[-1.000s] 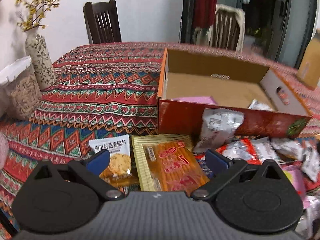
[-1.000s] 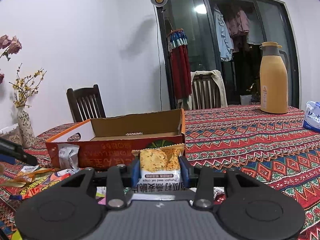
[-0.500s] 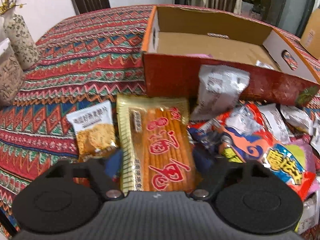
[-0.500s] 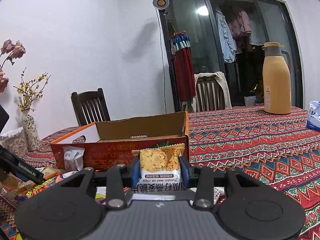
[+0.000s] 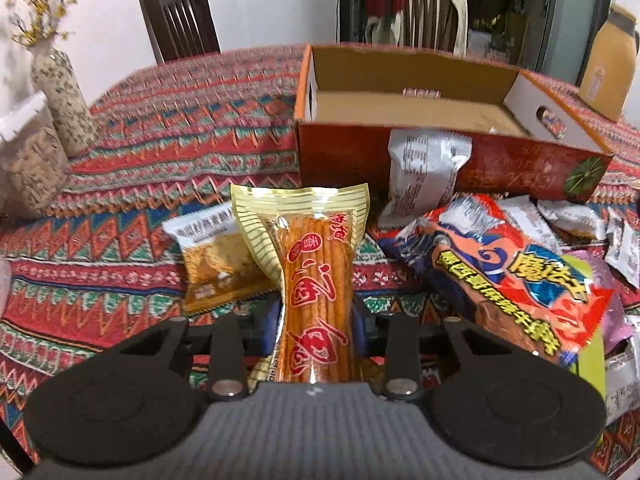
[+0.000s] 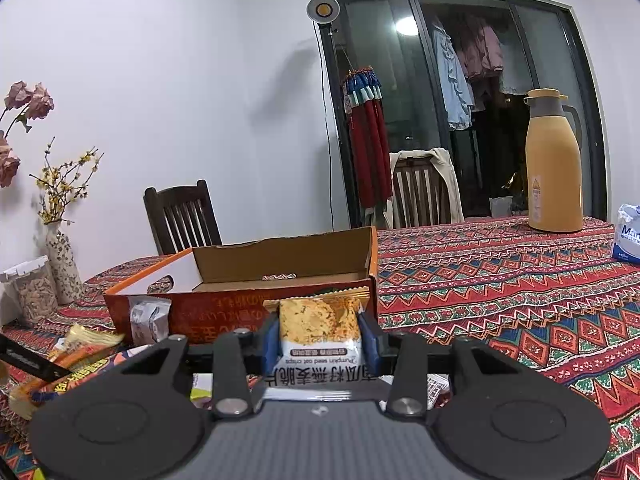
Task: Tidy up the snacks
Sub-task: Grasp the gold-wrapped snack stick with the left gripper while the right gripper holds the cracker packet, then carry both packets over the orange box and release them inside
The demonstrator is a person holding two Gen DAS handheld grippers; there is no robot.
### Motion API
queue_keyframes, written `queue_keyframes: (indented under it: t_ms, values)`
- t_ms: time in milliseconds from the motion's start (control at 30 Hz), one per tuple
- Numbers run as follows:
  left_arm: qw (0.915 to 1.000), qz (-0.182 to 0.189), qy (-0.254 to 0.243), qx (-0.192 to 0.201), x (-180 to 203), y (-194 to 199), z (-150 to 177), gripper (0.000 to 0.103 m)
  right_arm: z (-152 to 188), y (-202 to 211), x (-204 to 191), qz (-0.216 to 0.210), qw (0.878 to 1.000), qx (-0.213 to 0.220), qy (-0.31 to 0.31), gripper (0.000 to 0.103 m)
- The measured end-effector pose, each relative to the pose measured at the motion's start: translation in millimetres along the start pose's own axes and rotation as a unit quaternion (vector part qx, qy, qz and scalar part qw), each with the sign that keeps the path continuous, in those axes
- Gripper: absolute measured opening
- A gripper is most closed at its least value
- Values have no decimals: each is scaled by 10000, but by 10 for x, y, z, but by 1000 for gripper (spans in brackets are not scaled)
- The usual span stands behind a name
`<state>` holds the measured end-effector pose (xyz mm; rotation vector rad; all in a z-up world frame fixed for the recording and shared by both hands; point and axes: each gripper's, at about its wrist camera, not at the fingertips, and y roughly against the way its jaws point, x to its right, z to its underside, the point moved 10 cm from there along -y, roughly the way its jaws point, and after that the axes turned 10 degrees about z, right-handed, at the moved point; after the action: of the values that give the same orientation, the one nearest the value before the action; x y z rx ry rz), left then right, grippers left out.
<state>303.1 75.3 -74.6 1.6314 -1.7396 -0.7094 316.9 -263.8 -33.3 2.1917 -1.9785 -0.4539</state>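
My left gripper is shut on a long orange spicy-stick packet with a gold striped top, held above the tablecloth in front of the open cardboard box. My right gripper is shut on a small oat crisp packet, held low in front of the same box. A second oat crisp packet lies left of the stick packet. A red noodle-snack bag and a white packet leaning on the box lie to the right.
Several more small packets are piled at the right. A patterned vase and a clear jar stand at the left. A yellow thermos and a tissue pack stand at the far right. Chairs stand behind the table.
My left gripper came down over the orange stick packet, closed on it and lifted it off the cloth. The right gripper kept holding its oat crisp packet, almost still.
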Motion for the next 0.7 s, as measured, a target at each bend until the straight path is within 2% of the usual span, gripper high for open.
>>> queue_keyframes:
  t_ms: [133,300,567,700]
  values:
    - [9986,101,-7,526,51,225,-72,36,-4,1,-5,38,10000,8,46,40]
    - [9951,354,34,927,159,386,-208,36,-15,-3,-60,96,9998,-38,190,40]
    - [9861,681,38,1517,370,527,-560,36,-311,86,-117,88,9994,165,290,40]
    - [9813,757,-31,1767,495,552,-838,36,-529,44,-184,82,9989,320,332,40]
